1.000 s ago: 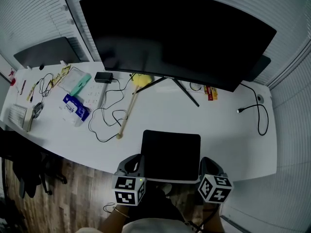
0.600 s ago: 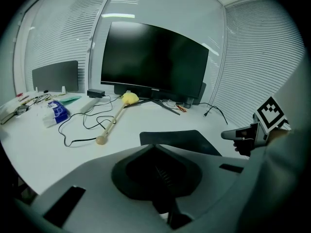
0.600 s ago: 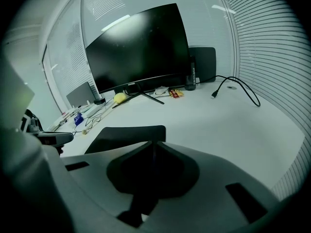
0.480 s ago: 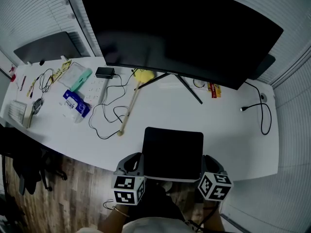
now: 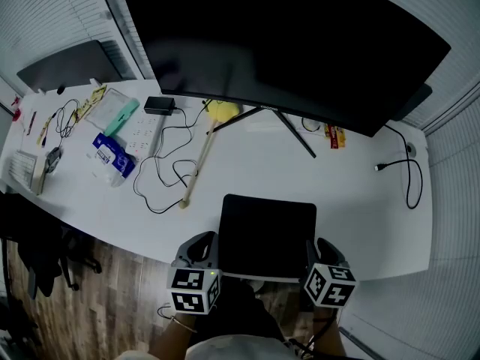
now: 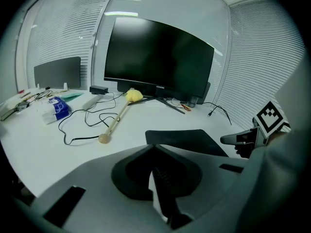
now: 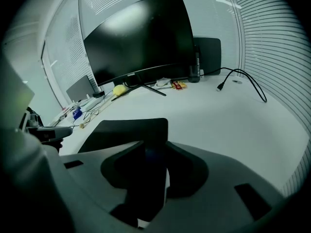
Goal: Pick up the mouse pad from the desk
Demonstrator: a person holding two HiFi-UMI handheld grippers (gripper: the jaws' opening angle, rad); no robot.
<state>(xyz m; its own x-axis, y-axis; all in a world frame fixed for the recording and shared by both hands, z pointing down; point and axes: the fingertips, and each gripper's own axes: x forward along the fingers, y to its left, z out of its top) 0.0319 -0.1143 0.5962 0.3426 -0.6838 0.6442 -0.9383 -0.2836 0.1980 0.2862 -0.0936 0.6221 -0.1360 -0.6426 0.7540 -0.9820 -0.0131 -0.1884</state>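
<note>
A black mouse pad lies flat on the white desk, its near edge over the desk's front edge. My left gripper is at the pad's near left corner; in the left gripper view its jaws look closed on the pad's thin edge. At the near right corner sits my right gripper. Its jaws have just been opening and now stand apart, with the pad's corner lying loose between them.
A large black monitor stands behind the pad on a splayed foot. Left of the pad lie a yellow-headed duster with a wooden handle, a looped black cable, a power strip and a blue packet. Another cable lies far right.
The head view has shifted slightly. The pad and both grippers keep their places at the desk's front edge.
</note>
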